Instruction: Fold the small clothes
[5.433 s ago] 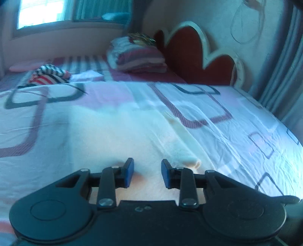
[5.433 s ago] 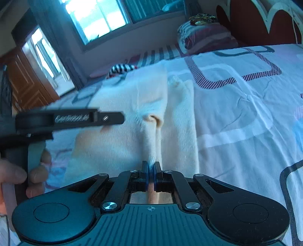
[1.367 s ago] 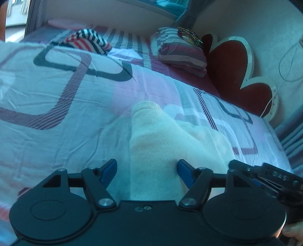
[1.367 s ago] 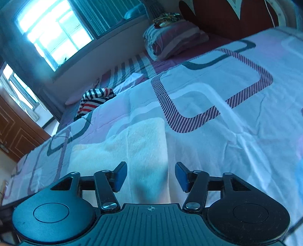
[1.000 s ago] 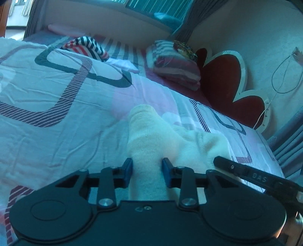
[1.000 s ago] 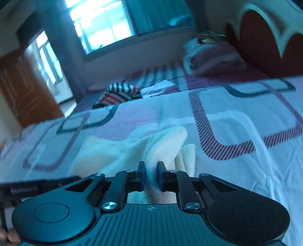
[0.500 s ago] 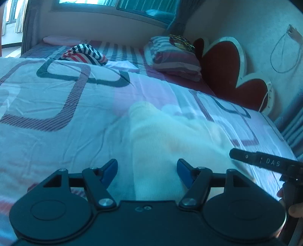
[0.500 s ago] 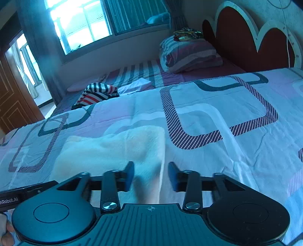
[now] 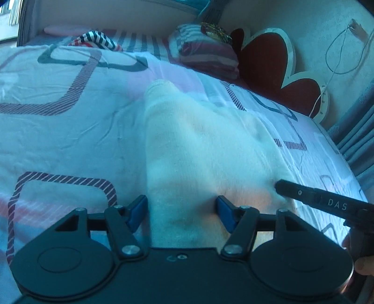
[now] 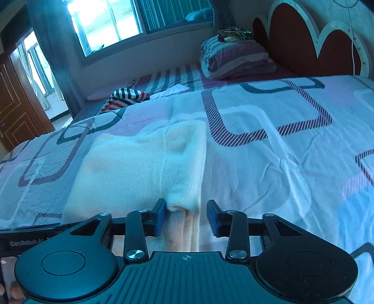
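A cream knitted garment [image 9: 201, 145] lies folded flat on the patterned bedspread [image 9: 58, 121]; it also shows in the right wrist view [image 10: 140, 163]. My left gripper [image 9: 181, 212] is open, its blue pads either side of the garment's near edge, holding nothing. My right gripper [image 10: 187, 217] is open over the garment's near right corner, empty. The right gripper's black body [image 9: 327, 201] enters the left wrist view from the right. The left gripper's body [image 10: 25, 238] shows at the lower left of the right wrist view.
A striped red, white and dark garment [image 10: 126, 95] lies bunched at the far side of the bed. Folded striped bedding [image 10: 236, 58] is stacked by the red headboard [image 10: 311, 44]. Window [image 10: 140, 21] and wooden door [image 10: 18, 107] lie behind. A curtain [image 9: 360, 135] hangs right.
Both grippers, shut on the garment's edge a second ago, let go and now stand open. The garment has settled flat, and both grippers have drawn slightly closer over it.
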Demonstrator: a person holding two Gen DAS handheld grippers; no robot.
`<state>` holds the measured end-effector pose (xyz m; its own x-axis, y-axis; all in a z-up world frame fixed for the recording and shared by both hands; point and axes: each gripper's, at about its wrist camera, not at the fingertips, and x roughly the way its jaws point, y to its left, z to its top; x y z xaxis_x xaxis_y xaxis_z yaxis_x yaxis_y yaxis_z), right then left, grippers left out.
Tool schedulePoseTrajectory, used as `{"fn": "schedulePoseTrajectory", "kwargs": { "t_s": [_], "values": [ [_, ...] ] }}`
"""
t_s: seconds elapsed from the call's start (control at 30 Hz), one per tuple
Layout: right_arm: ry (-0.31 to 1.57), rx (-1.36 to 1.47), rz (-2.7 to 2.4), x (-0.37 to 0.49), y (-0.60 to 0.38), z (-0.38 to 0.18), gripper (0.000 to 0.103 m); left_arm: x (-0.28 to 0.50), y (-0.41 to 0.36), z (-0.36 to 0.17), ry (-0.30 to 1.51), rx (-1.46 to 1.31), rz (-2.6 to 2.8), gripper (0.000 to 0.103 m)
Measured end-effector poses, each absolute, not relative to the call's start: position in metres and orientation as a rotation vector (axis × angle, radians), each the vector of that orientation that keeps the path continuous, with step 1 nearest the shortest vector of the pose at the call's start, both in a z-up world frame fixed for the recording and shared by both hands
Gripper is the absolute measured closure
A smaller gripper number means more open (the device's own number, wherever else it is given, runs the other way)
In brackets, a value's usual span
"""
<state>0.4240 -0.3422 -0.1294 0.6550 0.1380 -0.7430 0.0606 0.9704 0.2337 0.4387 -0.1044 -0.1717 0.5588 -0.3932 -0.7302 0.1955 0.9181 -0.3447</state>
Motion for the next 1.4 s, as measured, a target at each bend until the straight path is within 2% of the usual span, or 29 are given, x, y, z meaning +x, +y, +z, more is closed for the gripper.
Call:
{"fn": "schedulePoseTrajectory", "kwargs": {
  "t_s": [0.07,0.2,0.3,0.53,0.57,0.6,0.67,0.7,0.97,1.07,1.13,1.2,1.23,1.3,1.4],
  "values": [
    [0.876,0.268,0.05,0.423,-0.343,-0.133,0.082,0.436,-0.107,-0.172,0.906,-0.221,-0.358,0.045],
    [0.89,0.348,0.027,0.416,-0.356,-0.141,0.082,0.433,-0.104,-0.171,0.907,-0.232,-0.355,0.051],
    [0.901,0.376,0.009,0.409,-0.363,-0.142,0.082,0.43,-0.103,-0.171,0.908,-0.233,-0.356,0.052],
    [0.902,0.397,0.036,0.402,-0.36,-0.132,0.079,0.426,-0.112,-0.168,0.919,-0.167,-0.355,0.037],
    [0.894,0.407,0.041,0.401,-0.361,-0.131,0.072,0.426,-0.113,-0.168,0.921,-0.168,-0.355,0.036],
    [0.889,0.408,0.039,0.401,-0.36,-0.129,0.057,0.426,-0.113,-0.168,0.923,-0.172,-0.353,0.036],
    [0.871,0.403,0.044,0.4,-0.359,-0.127,0.041,0.427,-0.113,-0.168,0.926,-0.177,-0.354,0.035],
    [0.862,0.396,0.048,0.4,-0.358,-0.126,0.041,0.428,-0.113,-0.168,0.926,-0.179,-0.357,0.035],
    [0.877,0.492,0.06,0.427,-0.364,-0.141,0.041,0.441,-0.112,-0.171,0.937,-0.249,-0.371,0.036],
    [0.881,0.54,0.072,0.44,-0.365,-0.151,0.041,0.446,-0.108,-0.173,0.938,-0.282,-0.379,0.039],
    [0.878,0.569,0.09,0.445,-0.366,-0.156,0.041,0.448,-0.107,-0.174,0.934,-0.29,-0.385,0.047],
    [0.873,0.573,0.104,0.446,-0.364,-0.158,0.056,0.447,-0.106,-0.175,0.929,-0.3,-0.396,0.057],
    [0.875,0.57,0.104,0.446,-0.361,-0.158,0.057,0.447,-0.105,-0.175,0.929,-0.308,-0.399,0.061],
    [0.874,0.558,0.109,0.445,-0.359,-0.155,0.07,0.446,-0.103,-0.173,0.926,-0.322,-0.403,0.068],
    [0.851,0.537,0.114,0.441,-0.357,-0.146,0.073,0.442,-0.104,-0.164,0.901,-0.316,-0.408,0.075]
  ]
}}
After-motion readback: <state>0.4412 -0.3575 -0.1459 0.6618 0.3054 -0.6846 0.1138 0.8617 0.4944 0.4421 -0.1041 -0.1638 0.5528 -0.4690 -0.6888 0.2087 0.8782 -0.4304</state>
